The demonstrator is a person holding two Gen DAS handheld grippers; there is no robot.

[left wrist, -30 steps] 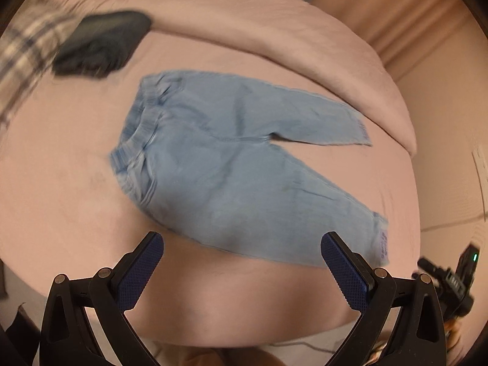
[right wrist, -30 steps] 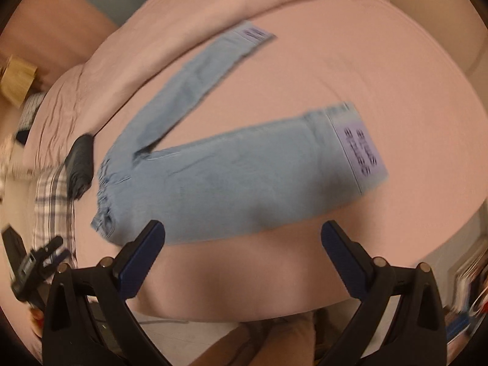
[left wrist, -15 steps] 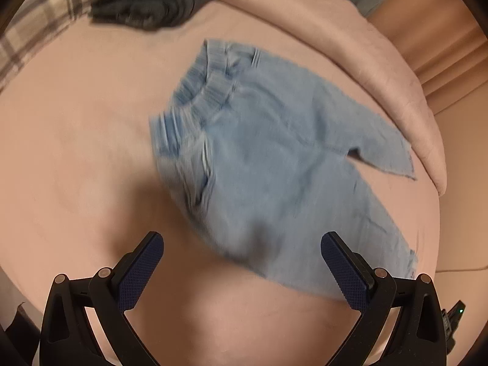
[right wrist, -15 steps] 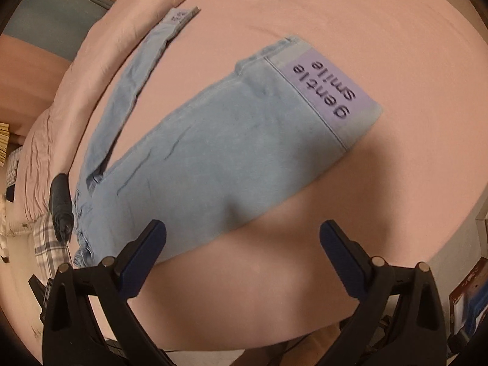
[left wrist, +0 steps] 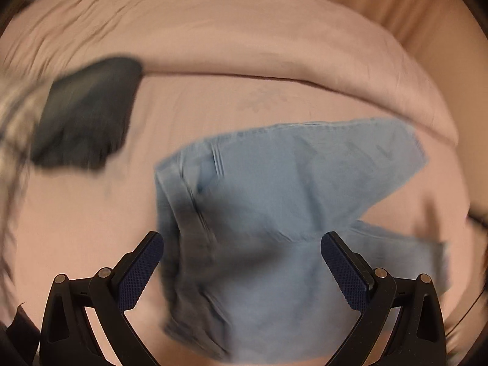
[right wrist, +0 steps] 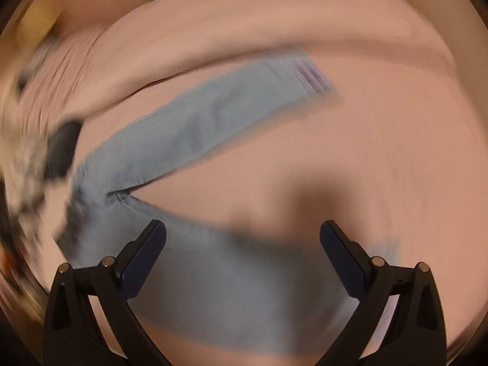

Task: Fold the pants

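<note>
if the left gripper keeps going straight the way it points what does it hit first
Most likely the light blue pants: the open left gripper points at their upper part near the waistband, spread on the pink bed cover. The picture is blurred, so depth is uncertain.

Pink bedsheet [left wrist: 91, 219] covers bed. Rumpled pink duvet [left wrist: 244, 30] bunched along far side. Dark folded garment [left wrist: 88, 119] at left, beside blurred plaid cloth [left wrist: 12, 113]. Tan curtain [left wrist: 411, 9] behind.
</note>
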